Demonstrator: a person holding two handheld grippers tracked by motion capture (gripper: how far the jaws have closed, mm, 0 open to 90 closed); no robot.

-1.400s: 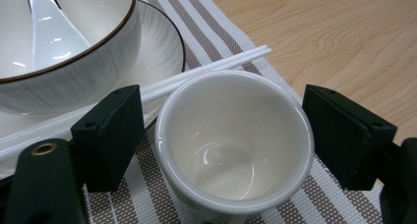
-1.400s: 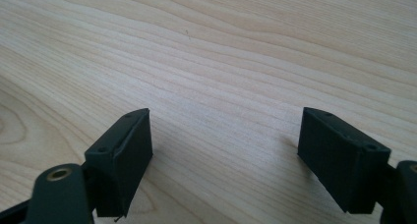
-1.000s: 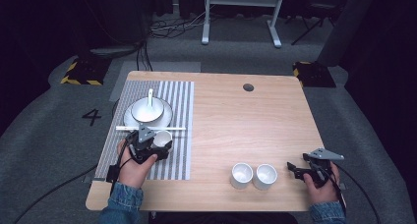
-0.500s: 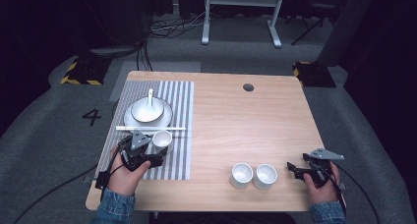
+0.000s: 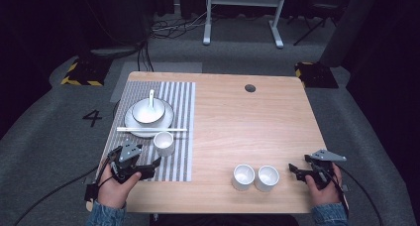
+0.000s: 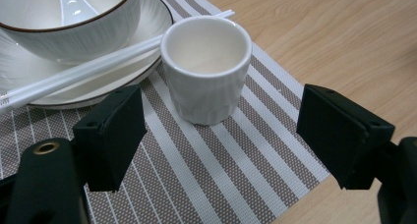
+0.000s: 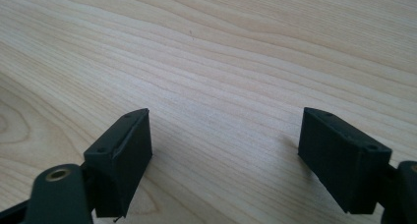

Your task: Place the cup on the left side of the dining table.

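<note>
Left gripper (image 5: 148,165): drawn back toward the table's near edge since a second ago, jaws spread wide, leaving the small white ceramic cup (image 5: 163,143) standing empty on the grey-and-white striped placemat (image 5: 179,118). Cup sits just beside the white plate (image 5: 134,128) bearing a white bowl (image 5: 147,111) with a white spoon (image 5: 151,97); white chopsticks (image 5: 130,129) lie across the plate. Two more white cups (image 5: 255,177), empty, touching, on the light wooden table (image 5: 247,122). Right gripper (image 5: 296,170): jaws spread, empty, near these.
</note>
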